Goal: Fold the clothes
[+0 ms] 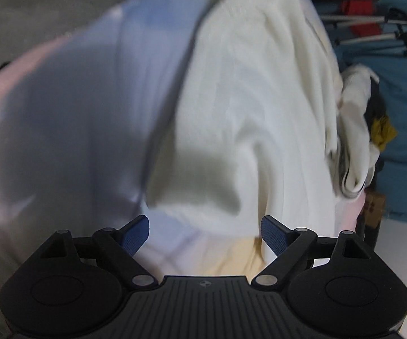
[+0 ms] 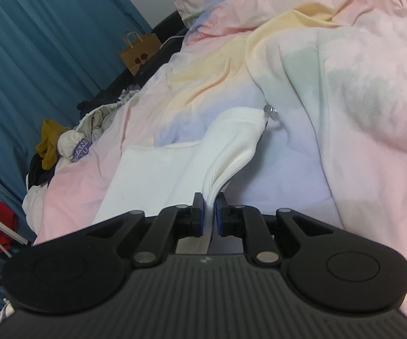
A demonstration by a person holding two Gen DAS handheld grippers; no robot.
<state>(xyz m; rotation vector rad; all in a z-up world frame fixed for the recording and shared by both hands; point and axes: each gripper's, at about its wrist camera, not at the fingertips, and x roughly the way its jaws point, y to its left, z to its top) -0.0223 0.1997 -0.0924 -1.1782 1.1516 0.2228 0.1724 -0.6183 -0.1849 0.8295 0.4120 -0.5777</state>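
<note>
Jaws: my right gripper point(image 2: 209, 212) pinches the white garment point(image 2: 152, 175); left gripper point(image 1: 204, 233) gapes empty. Folding barely begun, pile point(image 2: 62, 147) waits.

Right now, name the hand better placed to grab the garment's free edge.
Left: its tool is open and empty above the white garment. The right tool is shut on a fold.

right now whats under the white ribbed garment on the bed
The white ribbed garment lies on a pastel pink, yellow and blue bedsheet. The right gripper pinches one fold. Anything beneath the flat part is covered.
</note>
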